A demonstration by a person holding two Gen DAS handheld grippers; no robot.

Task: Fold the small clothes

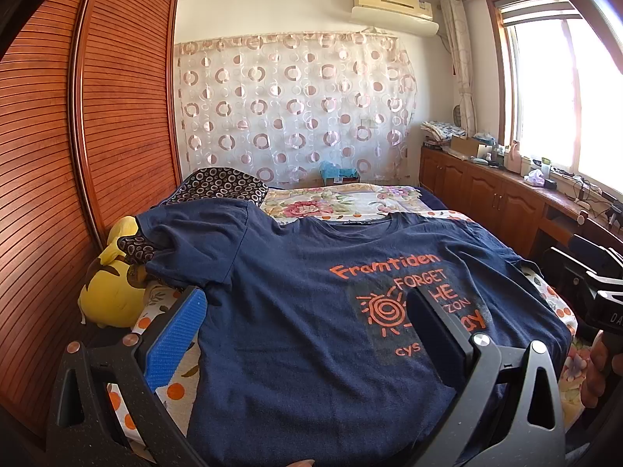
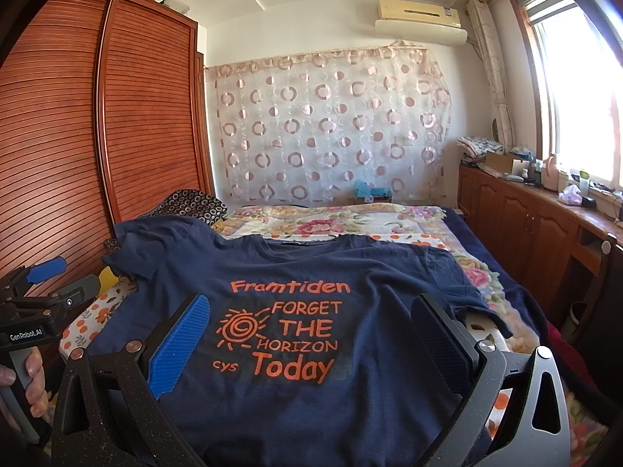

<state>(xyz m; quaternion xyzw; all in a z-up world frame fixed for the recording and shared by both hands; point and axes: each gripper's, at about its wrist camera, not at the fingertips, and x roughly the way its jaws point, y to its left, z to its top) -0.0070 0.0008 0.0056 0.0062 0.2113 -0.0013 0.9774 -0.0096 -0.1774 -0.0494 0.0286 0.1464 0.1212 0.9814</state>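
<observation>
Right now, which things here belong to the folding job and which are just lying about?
Job:
navy T-shirt, spread flat
left hand-held gripper, open
right hand-held gripper, open
bed underneath

Lying about:
yellow plush toy
patterned pillow
clutter on the cabinet

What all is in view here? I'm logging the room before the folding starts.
T-shirt: one, navy with orange print, spread flat on the bed, front up.
Bed cover: one, floral, under and beyond the shirt.
Plush toy: one, yellow, bed's left edge by the wardrobe.
Patterned cushion: one, dark with rings, behind the shirt's left sleeve.
Wardrobe: one, brown slatted doors, left.
Curtain: one, sheer with pink circles, far wall.
Air conditioner: one, cream, high on the wall.
Cabinets: one row, brown, cluttered top, under the window.
Left tool: open, over the shirt.
Right tool: open, over the shirt.
</observation>
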